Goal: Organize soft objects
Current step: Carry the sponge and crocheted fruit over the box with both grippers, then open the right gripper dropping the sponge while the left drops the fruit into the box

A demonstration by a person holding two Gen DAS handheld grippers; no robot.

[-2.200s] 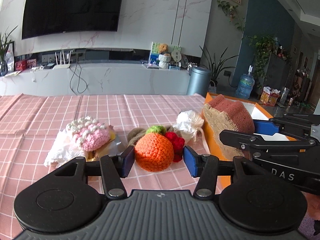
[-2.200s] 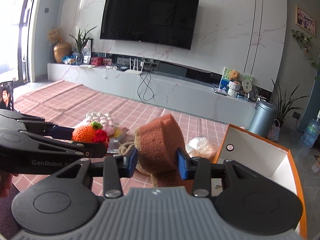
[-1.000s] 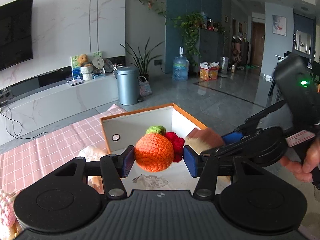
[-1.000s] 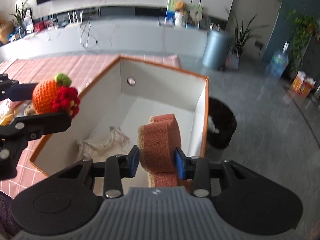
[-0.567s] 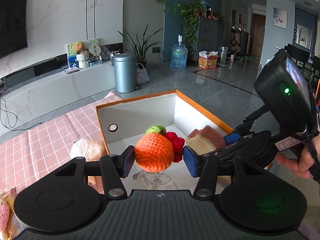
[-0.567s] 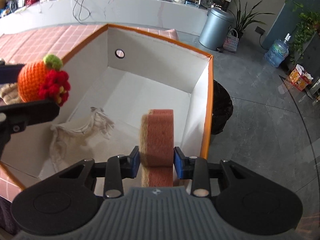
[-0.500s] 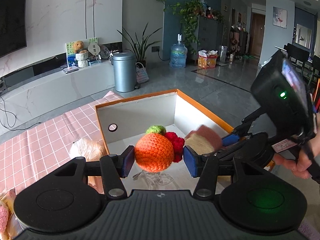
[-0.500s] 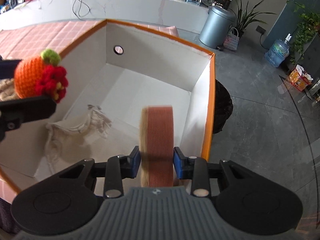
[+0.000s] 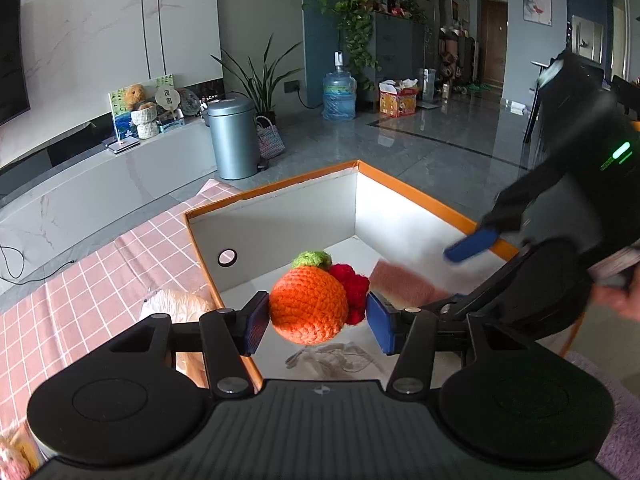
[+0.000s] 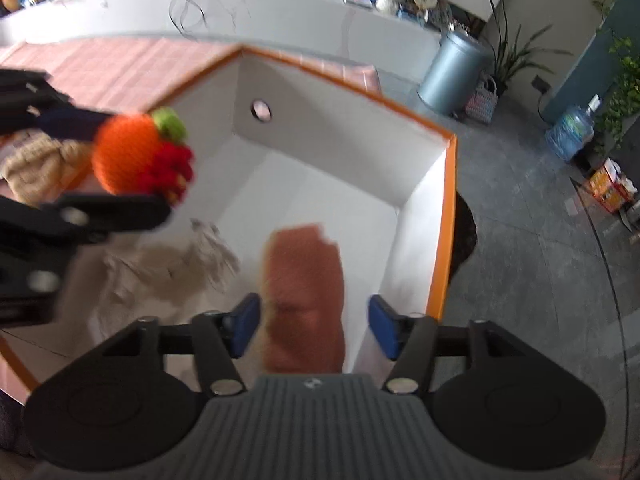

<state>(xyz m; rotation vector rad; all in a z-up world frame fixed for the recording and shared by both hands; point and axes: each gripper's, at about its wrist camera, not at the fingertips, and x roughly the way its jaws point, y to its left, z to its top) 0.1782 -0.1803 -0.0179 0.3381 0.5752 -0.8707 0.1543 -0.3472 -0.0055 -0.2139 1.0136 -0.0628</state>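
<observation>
sponge (image 10: 306, 300) loose below parted right gripper (image 10: 314, 326)

Your left gripper (image 9: 317, 323): matt black plastic body with a ribbed grey top, smooth blue pads. Between those pads, a crocheted orange fruit (image 9: 307, 305) of nubbly yarn, with a green yarn top and red yarn berries. Your right gripper (image 10: 314, 327): same matt black plastic and blue pads. Below it, a terracotta sponge (image 10: 306, 296), coarse and porous, blurred. The box (image 9: 404, 190): smooth matt white card walls, orange edging. Inside lies a crumpled, thin pale cloth (image 10: 168, 264). The tablecloth (image 9: 96, 280): pink checked fabric.
</observation>
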